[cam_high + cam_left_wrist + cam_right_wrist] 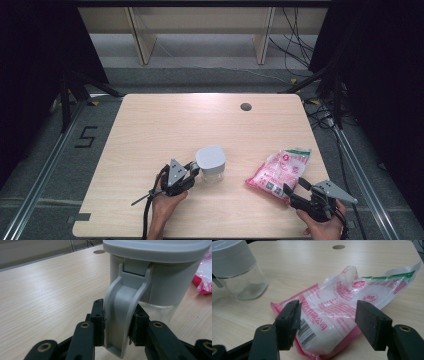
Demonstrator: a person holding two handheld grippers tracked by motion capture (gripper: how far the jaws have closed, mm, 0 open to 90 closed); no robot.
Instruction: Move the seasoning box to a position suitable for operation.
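Observation:
A clear jar with a grey lid [210,163] stands upright near the table's middle front. My left gripper [192,170] is shut on the jar's grey handle [122,315], with both pads pressed on its sides. The jar [237,270] looks empty through its clear lower half. To the right lies a pink and white plastic bag [280,170] of white powder, flat on the wood. My right gripper [295,186] stands open just short of the bag's near end [329,322], its fingers on either side of it and not touching.
The light wooden table [165,125] has a round cable hole [245,106] at the far right. A person's hands hold both grippers at the near edge. Black frames and cables stand on the floor beside the table.

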